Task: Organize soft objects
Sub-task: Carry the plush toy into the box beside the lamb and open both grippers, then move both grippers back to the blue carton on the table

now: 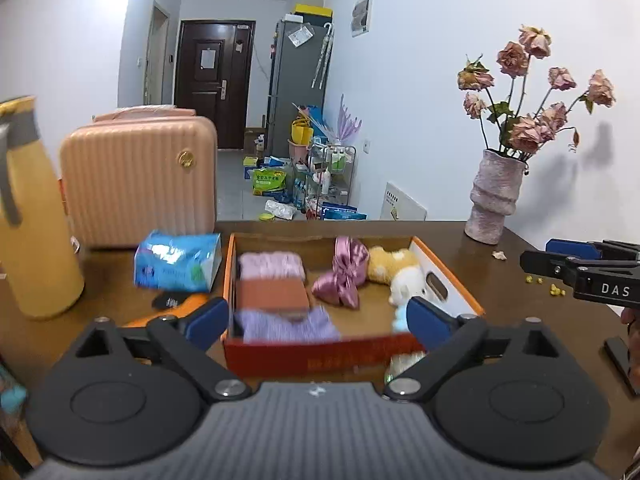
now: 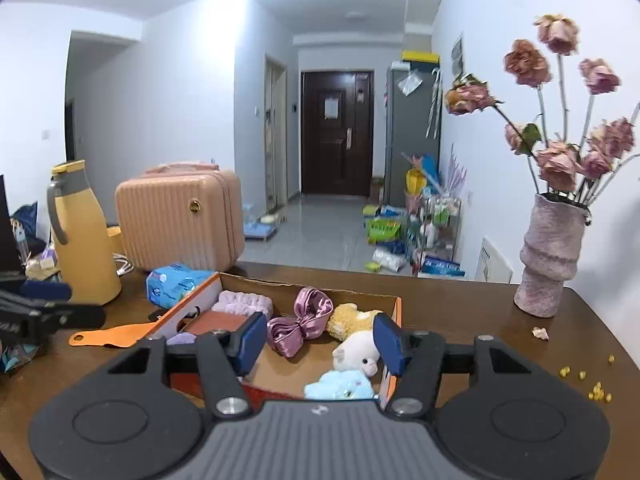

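Note:
An orange cardboard box (image 1: pixel 448 266) sits on the brown table. It holds folded lilac cloths (image 1: pixel 272 266), a brown cloth (image 1: pixel 272 294), a pink satin bow (image 1: pixel 346 274), a yellow plush (image 1: pixel 390 264), a white plush (image 1: pixel 408 284) and a light-blue plush (image 2: pixel 340 384). My left gripper (image 1: pixel 318 318) is open and empty, just before the box's near wall. My right gripper (image 2: pixel 320 342) is open and empty, above the box's near right corner. The box (image 2: pixel 184 310), bow (image 2: pixel 302 320) and white plush (image 2: pixel 356 354) also show in the right wrist view.
A blue tissue pack (image 1: pixel 178 262), an orange flat tool (image 2: pixel 108 336), a yellow flask (image 1: pixel 28 220) and a pink suitcase (image 1: pixel 136 180) stand left of the box. A vase of dried roses (image 1: pixel 494 196) stands at the back right. Yellow crumbs (image 2: pixel 596 390) lie at right.

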Motion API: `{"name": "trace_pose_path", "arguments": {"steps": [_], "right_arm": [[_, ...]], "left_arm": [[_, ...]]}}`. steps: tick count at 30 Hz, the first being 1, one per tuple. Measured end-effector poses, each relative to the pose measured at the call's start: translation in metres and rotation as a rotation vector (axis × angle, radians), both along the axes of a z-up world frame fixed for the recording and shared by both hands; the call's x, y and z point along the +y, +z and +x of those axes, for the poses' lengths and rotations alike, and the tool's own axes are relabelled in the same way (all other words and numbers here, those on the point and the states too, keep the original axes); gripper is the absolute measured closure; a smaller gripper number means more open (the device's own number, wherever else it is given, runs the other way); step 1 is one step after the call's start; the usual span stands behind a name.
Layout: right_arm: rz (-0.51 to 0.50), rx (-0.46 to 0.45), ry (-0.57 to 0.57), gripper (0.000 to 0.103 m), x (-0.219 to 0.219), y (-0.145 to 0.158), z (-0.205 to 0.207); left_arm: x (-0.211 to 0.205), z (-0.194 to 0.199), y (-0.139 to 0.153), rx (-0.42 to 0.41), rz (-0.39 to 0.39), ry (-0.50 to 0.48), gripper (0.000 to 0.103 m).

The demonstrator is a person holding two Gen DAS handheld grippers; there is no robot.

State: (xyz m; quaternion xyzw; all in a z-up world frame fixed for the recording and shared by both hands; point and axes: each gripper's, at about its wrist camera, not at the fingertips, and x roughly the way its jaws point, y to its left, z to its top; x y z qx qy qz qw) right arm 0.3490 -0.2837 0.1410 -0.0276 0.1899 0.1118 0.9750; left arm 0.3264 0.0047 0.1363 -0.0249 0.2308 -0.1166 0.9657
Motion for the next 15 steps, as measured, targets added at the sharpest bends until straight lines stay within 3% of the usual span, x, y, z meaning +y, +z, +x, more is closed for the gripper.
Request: {"name": "trace_pose_path", "arguments": {"steps": [8, 12, 15], "right_arm": [[0.001, -0.063, 0.054, 0.044, 0.011, -0.089, -0.111], [0.079, 0.035, 0.043, 0.044, 0.011, -0.128, -0.152], [0.152, 0.140, 0.055, 0.044, 0.010, -0.149, -0.167]], "left_arm": [[0.001, -0.118, -0.087, -0.046, 0.041, 0.052, 0.004], [0.003, -0.154, -0.115, 0.002, 0.028, 0.083, 0.004], [0.006, -0.160, -0.124, 0.053, 0.022, 0.078, 0.004]]}}
